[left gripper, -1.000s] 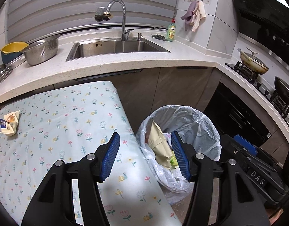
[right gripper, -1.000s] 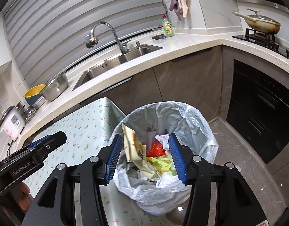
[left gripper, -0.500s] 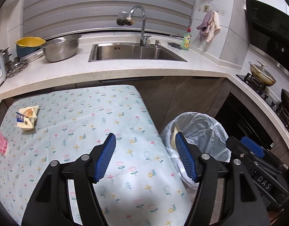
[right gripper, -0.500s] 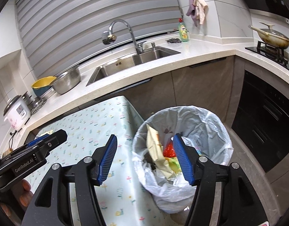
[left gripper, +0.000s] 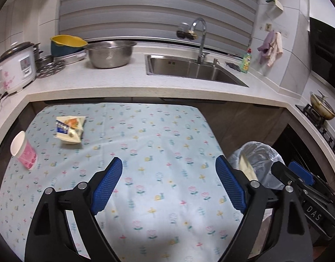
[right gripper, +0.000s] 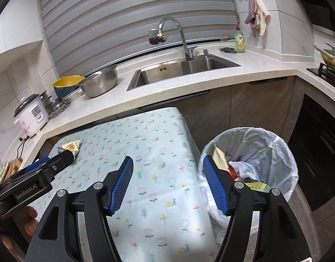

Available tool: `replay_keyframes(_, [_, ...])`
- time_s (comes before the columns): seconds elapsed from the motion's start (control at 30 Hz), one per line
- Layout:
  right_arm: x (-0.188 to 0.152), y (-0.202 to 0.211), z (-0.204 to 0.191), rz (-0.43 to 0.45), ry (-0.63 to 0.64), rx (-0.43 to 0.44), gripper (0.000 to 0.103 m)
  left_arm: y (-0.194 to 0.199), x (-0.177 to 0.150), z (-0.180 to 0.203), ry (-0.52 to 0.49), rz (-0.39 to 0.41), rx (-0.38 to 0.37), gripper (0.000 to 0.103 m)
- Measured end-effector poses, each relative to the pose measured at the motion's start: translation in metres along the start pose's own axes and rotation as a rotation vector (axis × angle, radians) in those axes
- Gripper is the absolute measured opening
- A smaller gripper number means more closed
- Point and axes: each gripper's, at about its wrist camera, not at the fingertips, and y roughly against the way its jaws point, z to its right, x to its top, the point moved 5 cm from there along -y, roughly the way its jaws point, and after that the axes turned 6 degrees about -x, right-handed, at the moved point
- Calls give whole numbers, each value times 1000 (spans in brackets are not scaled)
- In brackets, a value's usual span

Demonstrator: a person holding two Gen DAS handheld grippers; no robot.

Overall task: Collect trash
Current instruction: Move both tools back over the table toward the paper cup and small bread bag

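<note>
Both grippers hang over the flowered tablecloth with nothing between their pads. The left gripper has its jaws spread wide and opening further; the right gripper is spread less far and also widening.

2 pieces of trash lie on the table: a crumpled yellow-and-blue snack wrapper at the far left, and a pink paper cup tipped over at the left edge, nearer than the wrapper. Both are well apart from either gripper. The lined trash bin stands on the floor just beside the table's right edge and already holds several wrappers.

The step in hand looks like a reach to the left for the next item. The left gripper is the better placed. For the wrapper, come down from above with 1 pad on each side and close on the bunched middle, so the thin film does not slide out. The cup should be pinched across its wall lightly, since paper crushes.

Counted: 2 grippers, 2 loose items, 1 bin.
</note>
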Motion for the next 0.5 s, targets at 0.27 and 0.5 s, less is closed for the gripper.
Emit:
replay_keyframes(0.27, [-4,-6,-57,-13,62,51,64,17,1,-63,67,21,73,87])
replay_keyframes(0.5, [-10,-13,-113,-30,118,98,64,32,-2,-120,113,32,139,89])
